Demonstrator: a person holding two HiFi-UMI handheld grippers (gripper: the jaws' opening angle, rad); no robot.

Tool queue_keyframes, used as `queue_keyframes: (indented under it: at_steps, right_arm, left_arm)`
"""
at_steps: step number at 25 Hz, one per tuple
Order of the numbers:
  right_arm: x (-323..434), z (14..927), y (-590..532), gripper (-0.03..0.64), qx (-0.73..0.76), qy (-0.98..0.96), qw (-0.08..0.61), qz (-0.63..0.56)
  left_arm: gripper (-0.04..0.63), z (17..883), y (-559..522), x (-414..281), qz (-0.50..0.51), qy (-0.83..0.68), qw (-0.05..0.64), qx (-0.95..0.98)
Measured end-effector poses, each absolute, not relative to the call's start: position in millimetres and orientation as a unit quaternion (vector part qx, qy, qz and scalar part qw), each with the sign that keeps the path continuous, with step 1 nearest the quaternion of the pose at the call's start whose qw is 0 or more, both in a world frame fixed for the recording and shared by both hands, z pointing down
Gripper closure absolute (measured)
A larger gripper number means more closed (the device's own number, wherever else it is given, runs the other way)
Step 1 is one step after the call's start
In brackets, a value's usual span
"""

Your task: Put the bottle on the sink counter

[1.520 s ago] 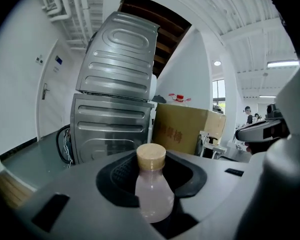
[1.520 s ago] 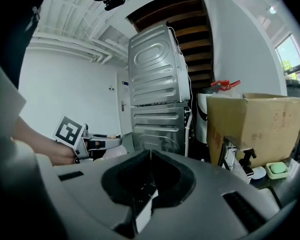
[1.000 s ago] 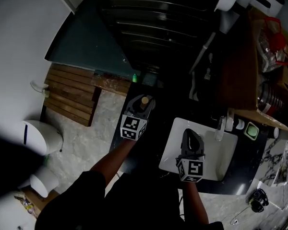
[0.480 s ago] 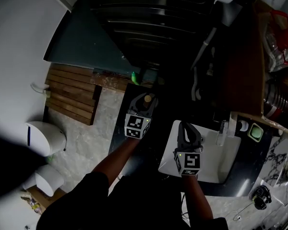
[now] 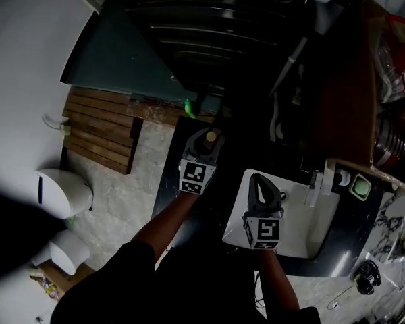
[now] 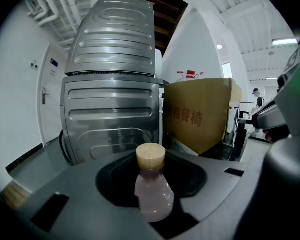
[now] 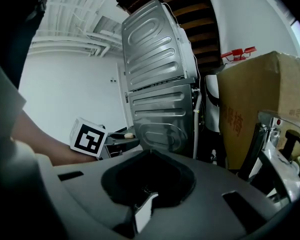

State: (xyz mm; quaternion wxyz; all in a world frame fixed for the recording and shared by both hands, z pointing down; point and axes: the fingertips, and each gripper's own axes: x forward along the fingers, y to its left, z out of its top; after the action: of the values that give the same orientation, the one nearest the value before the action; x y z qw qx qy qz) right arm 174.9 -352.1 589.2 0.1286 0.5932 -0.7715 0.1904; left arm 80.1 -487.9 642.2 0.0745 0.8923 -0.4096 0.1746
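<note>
While the head view shows the left tongs (image 5: 204, 144) holding the bottle (image 5: 211, 137) over the dark worktop (image 5: 167, 191) beside the sink (image 5: 320, 225), lower it upright. In the left gripper view the tongs clamp its body, so release only once seated. The right gripper view shows the right tongs (image 7: 145, 204) closed and empty; keep them clear.

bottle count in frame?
1: the tan-capped bottle, gripped in the left gripper, left of the white sink. Small items by the tap are too dim to identify; others may be hidden.
</note>
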Motion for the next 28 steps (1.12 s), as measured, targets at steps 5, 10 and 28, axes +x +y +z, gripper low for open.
queue_keyframes:
  at_steps: [5, 10, 28]
  right_arm:
    - [183, 588, -346, 0.577, 0.599, -0.767, 0.125, 0.195]
    - [202, 575, -339, 0.577, 0.625, -0.749, 0.102, 0.194]
    - [178, 520, -266, 0.577, 0.647, -0.74, 0.111, 0.148]
  left_arm:
    - [0.436, 638, -488, 82, 0.169, -0.409, 0.049, 0.895]
    - [0.347, 635, -485, 82, 0.165, -0.398, 0.053, 0.901]
    - [0.306, 547, -396, 33, 0.073, -0.405, 0.104, 0.905]
